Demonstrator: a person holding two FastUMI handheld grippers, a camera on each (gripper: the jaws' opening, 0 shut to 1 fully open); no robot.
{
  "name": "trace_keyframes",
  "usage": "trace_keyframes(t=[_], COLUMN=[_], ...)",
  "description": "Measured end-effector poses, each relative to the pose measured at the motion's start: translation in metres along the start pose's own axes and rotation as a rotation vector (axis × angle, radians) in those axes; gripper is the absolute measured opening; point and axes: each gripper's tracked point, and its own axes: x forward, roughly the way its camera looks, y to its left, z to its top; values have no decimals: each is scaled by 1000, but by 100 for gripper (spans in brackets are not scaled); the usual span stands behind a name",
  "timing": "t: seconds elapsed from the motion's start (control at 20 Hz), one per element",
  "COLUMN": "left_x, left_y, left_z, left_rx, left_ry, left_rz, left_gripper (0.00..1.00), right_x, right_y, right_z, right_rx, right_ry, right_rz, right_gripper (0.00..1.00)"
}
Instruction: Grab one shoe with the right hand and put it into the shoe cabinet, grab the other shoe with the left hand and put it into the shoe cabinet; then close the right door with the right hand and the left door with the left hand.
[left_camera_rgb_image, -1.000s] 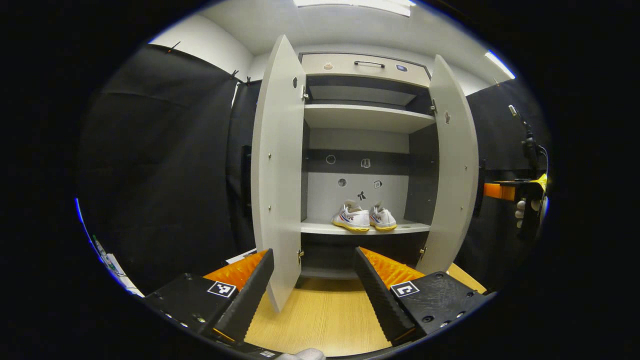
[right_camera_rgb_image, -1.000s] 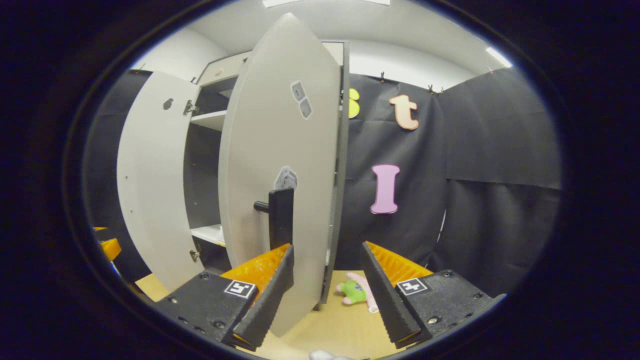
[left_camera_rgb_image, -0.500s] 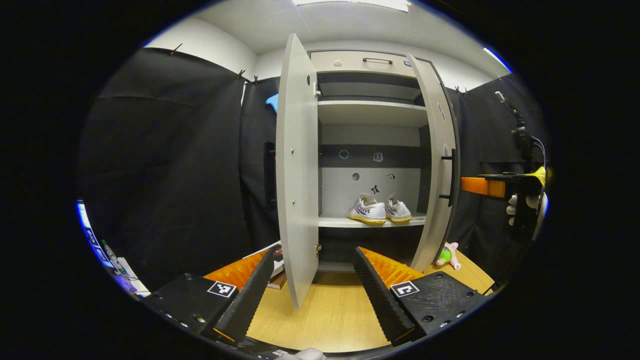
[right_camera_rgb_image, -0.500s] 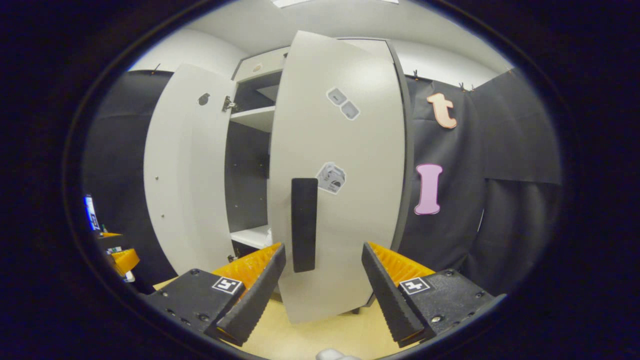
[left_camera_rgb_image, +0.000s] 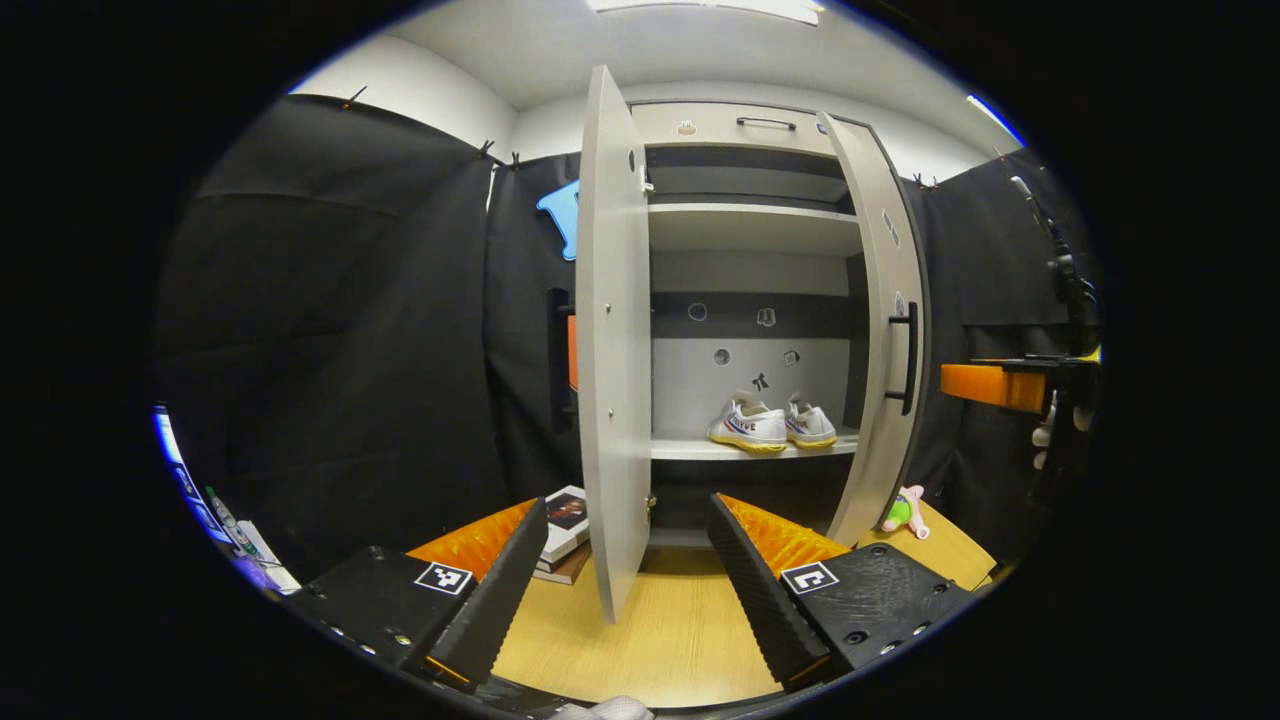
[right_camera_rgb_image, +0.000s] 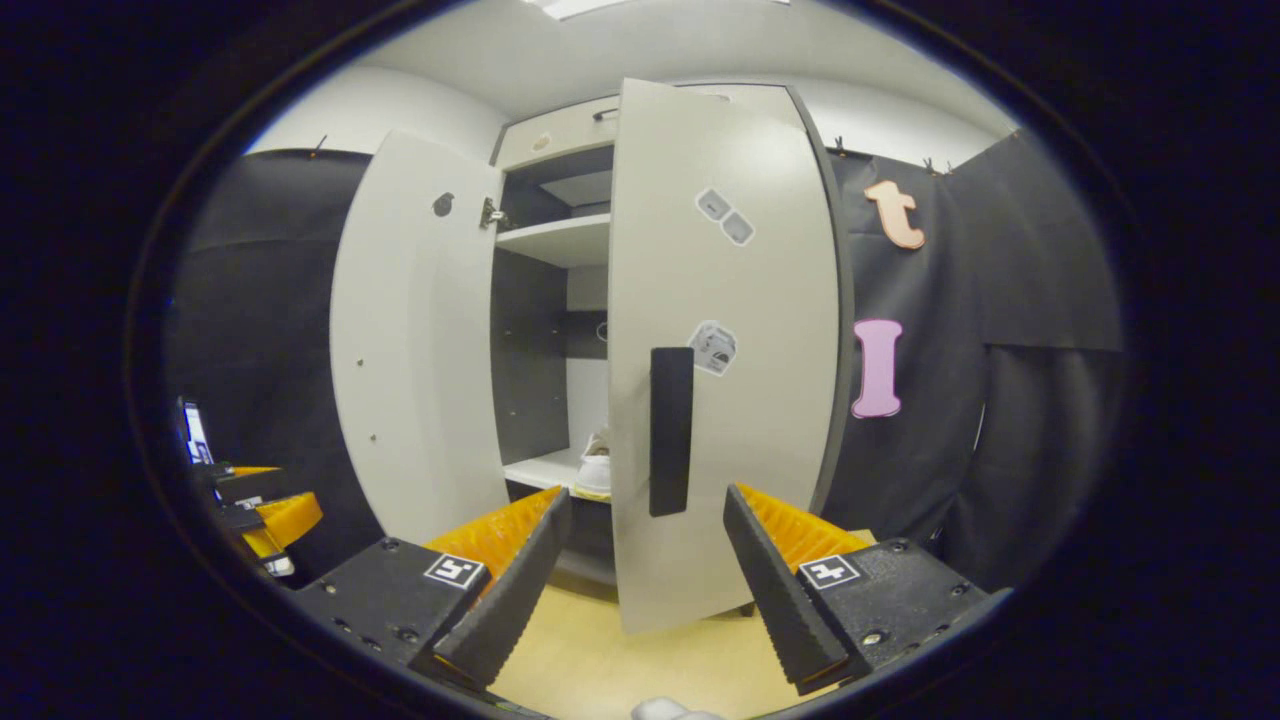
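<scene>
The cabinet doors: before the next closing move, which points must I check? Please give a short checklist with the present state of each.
1. Both shoes on the shelf, inside the cabinet: ok.
2. Right door fully closed: not ok, partly open.
3. Left door closed: not ok, wide open.
4. Right gripper open, facing the door handle: ok.
5. Left gripper open, left door edge between its fingers: ok.
6. Shoes clear of the doors' swing: cannot tell.

Cabinet shelf (left_camera_rgb_image: 700, 450): pair of white shoes (left_camera_rgb_image: 770, 427), side by side. Wooden floor (left_camera_rgb_image: 670, 640): stacked books (left_camera_rgb_image: 563, 520), plush toy (left_camera_rgb_image: 903, 511).
</scene>
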Motion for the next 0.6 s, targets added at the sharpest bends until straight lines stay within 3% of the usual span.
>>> trace_keyframes(t=[0.25,0.6], left_x=[26,89], left_y=[57,138], left_z=[20,61], left_rx=[4,59], left_ry=[-29,-100], left_rz=[89,202], left_gripper=[96,96], right_x=[-19,-56], right_y=[24,39], right_z=[-27,-71], right_rx=[17,54], right_ry=[48,117], right_rz=[10,-53], right_gripper=[100,100])
